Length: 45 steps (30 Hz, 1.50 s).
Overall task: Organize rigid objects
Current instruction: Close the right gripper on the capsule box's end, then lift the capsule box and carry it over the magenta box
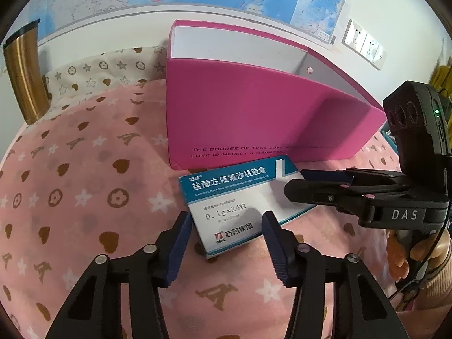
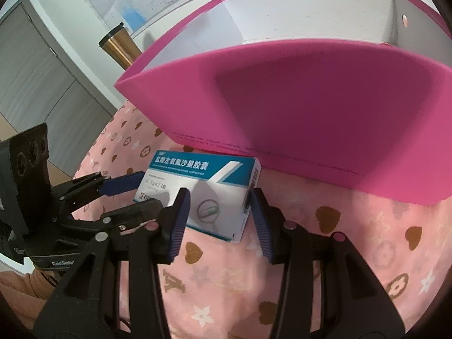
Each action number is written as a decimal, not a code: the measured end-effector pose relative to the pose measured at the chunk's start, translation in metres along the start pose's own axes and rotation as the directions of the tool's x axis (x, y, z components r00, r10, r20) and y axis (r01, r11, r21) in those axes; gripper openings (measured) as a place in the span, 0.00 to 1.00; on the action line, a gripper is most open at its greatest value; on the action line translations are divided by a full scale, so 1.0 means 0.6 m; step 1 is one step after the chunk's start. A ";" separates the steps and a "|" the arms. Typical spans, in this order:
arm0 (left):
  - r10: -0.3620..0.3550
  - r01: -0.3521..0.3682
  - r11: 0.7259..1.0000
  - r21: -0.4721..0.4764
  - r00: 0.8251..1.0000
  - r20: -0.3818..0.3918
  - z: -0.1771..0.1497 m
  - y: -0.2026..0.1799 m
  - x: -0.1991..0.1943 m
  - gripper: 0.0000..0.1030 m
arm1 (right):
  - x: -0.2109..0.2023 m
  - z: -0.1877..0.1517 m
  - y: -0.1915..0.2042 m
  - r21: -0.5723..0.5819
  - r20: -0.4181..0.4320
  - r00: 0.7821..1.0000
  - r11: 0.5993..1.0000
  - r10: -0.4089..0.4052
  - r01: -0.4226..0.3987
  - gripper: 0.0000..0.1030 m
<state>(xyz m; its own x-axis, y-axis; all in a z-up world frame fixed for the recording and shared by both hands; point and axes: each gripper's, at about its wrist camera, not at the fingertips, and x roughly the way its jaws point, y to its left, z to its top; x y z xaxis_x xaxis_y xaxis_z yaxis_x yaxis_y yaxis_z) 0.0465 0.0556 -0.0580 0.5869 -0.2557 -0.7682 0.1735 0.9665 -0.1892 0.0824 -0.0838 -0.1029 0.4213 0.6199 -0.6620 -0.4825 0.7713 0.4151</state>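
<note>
A white and teal medicine box (image 1: 226,197) (image 2: 214,180) lies flat on the pink patterned cloth (image 1: 84,197), just in front of an open-topped pink storage box (image 1: 254,107) (image 2: 310,113). My left gripper (image 1: 226,214) (image 2: 152,189) brackets its near left corner, and both blue pads sit flush against it. My right gripper (image 2: 219,192) (image 1: 293,182) straddles the box's right end. One right finger hangs over the top face, the other stands beside the end, and neither is seen pressing.
A gold tumbler (image 1: 25,76) (image 2: 118,45) with a black lid stands behind the pink box to the left. Maps and wall sockets (image 1: 364,45) cover the wall behind. A grey cabinet (image 2: 36,65) is at far left. A person's hand (image 1: 409,257) holds the right gripper.
</note>
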 end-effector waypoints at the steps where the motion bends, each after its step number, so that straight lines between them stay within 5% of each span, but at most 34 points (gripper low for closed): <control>1: 0.001 -0.001 1.000 0.000 1.000 0.001 0.000 -0.001 -0.001 0.49 | 0.001 0.000 -0.002 0.005 0.000 1.000 1.000 0.000 0.000 0.46; 45: -0.025 0.020 0.999 0.044 0.994 0.106 0.017 -0.053 -0.073 0.49 | -0.089 -0.030 0.024 -0.068 0.105 0.994 0.997 -0.032 0.039 0.46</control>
<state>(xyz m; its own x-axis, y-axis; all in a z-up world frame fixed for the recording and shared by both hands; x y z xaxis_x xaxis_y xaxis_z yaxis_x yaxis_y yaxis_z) 0.0233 0.0357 -0.0124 0.6630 -0.2804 -0.6941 0.2202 0.9592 -0.1772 0.0390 -0.1082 -0.0731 0.5150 0.6066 -0.6057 -0.5164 0.7835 0.3456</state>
